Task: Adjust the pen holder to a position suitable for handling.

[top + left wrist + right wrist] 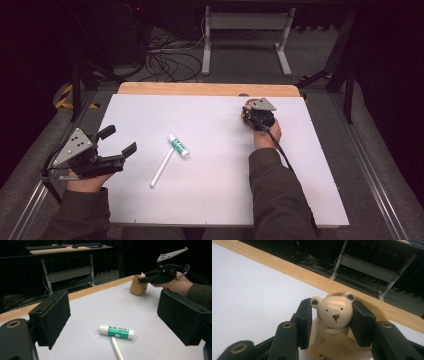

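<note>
So the little wooden bear figure (334,312) sits at the far right of the bench (210,200), just short of the bare wood strip (200,89) along the far edge. The right hand-held gripper (332,322) comes at it from the near side, one jaw on each side of the bear's head. The right-hand pad touches the head, while the left-hand pad looks a hair off, so I can't tell if it's really gripped. In the high view that gripper (257,116) covers most of the bear.

The left hand-held gripper (117,142) is over at the near left with its jaws spread wide and nothing in them.

Between the two, around mid-bench, lie a glue stick (178,146) and a white rod (162,167), touching at one end. Plenty of bare white surface lies between them and the bear, less toward the far edge.
</note>
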`<state>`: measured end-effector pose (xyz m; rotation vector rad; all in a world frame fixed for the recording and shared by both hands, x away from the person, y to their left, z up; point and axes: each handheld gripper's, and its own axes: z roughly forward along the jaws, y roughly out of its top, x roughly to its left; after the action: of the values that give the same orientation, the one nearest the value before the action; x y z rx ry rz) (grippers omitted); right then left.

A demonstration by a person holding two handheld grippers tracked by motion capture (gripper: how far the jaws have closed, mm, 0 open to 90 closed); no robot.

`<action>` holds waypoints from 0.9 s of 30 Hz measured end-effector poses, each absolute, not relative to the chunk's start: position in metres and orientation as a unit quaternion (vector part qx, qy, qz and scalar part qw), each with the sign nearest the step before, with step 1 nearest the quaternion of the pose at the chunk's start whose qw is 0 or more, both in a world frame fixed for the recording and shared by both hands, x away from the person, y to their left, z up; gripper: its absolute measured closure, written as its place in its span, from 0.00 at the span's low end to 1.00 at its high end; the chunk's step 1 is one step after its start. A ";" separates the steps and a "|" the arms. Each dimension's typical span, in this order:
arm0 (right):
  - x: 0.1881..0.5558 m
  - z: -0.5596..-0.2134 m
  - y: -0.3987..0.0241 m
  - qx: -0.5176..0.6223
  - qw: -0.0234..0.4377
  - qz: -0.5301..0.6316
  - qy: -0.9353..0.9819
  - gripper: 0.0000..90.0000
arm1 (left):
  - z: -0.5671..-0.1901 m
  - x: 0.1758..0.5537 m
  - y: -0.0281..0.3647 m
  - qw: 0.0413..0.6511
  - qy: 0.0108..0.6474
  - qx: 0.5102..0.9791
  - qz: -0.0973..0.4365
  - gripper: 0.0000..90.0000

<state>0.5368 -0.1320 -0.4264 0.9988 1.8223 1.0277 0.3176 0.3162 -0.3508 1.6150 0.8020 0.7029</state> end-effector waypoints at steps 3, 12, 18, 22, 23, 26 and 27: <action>0.537 -0.426 -0.132 0.392 0.400 0.405 0.723 0.63 | -0.351 0.318 0.316 0.567 0.341 0.688 0.299 0.14; 0.536 -0.427 -0.130 0.386 0.411 0.393 0.726 0.64 | -0.352 0.318 0.315 0.567 0.342 0.688 0.299 0.14; 0.536 -0.427 -0.130 0.386 0.414 0.389 0.727 0.65 | -0.352 0.318 0.316 0.566 0.342 0.688 0.298 0.14; 0.536 -0.426 -0.129 0.389 0.412 0.384 0.728 0.71 | -0.352 0.318 0.315 0.566 0.342 0.688 0.299 0.14; 0.536 -0.426 -0.129 0.389 0.412 0.384 0.728 0.71 | -0.352 0.318 0.315 0.567 0.341 0.688 0.299 0.14; 0.535 -0.425 -0.129 0.395 0.411 0.388 0.724 0.71 | -0.352 0.318 0.316 0.567 0.342 0.688 0.298 0.14; 0.535 -0.425 -0.128 0.393 0.412 0.387 0.725 0.71 | -0.352 0.318 0.316 0.566 0.342 0.688 0.298 0.14</action>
<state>0.5346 -0.1278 -0.4254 0.9890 1.8241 0.9737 0.3183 0.3156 -0.3518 1.6176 0.8049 0.7009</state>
